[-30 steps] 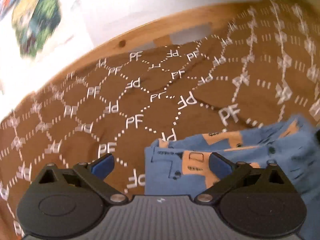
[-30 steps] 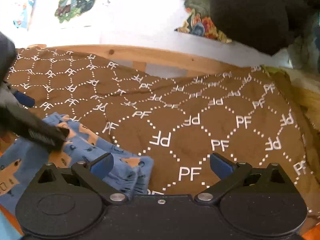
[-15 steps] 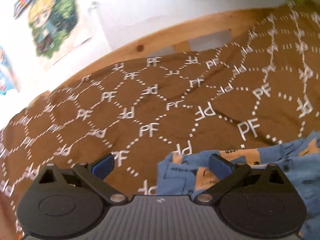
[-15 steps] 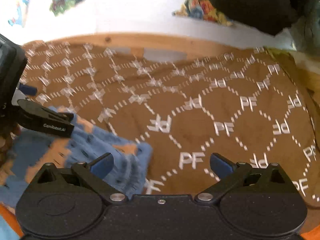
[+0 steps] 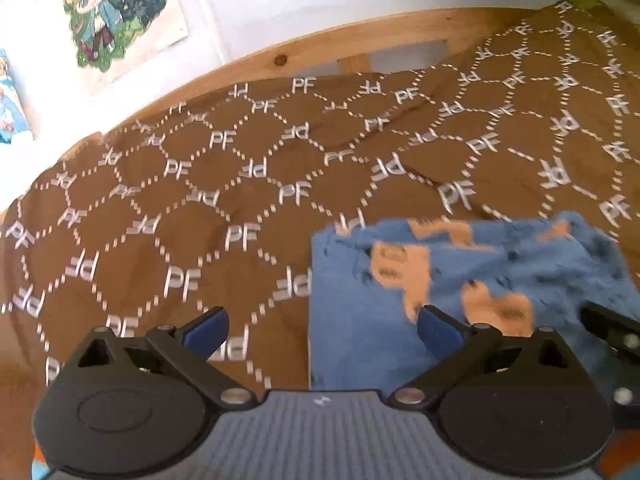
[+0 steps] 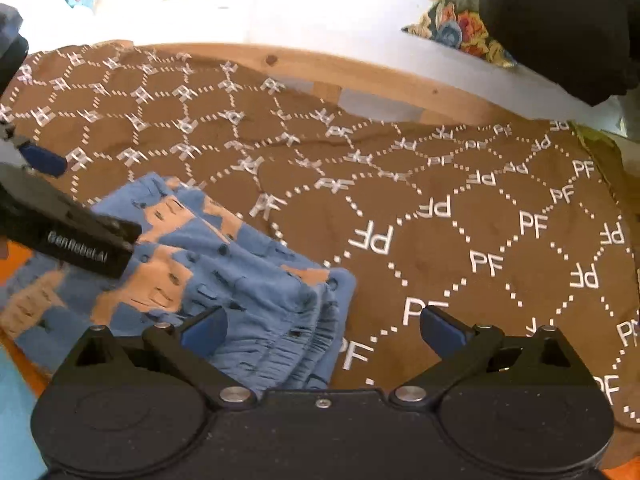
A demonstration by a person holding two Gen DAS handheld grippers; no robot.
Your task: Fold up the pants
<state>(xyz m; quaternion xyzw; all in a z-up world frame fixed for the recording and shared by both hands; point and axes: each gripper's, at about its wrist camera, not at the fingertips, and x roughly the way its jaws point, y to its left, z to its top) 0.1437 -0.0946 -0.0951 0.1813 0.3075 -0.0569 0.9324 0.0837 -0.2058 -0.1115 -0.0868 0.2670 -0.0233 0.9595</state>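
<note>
Blue pants with orange patches (image 5: 460, 280) lie folded in a compact stack on the brown bedspread (image 5: 240, 184). In the right wrist view the pants (image 6: 224, 264) show their gathered waistband at the near right corner. My left gripper (image 5: 322, 326) is open and empty, above the stack's left edge. My right gripper (image 6: 322, 326) is open and empty, above the stack's right corner. The left gripper also shows at the left of the right wrist view (image 6: 60, 224), over the pants.
The bedspread carries a white "PF" lattice pattern and covers a bed with a wooden frame rail (image 5: 320, 46) at the far side. A white wall with cartoon posters (image 5: 116, 12) stands behind. A black bulky object (image 6: 560, 20) is at the upper right.
Both grippers have drawn back and risen from the folded pants; more of the stack is now in the left view. Both stay open.
</note>
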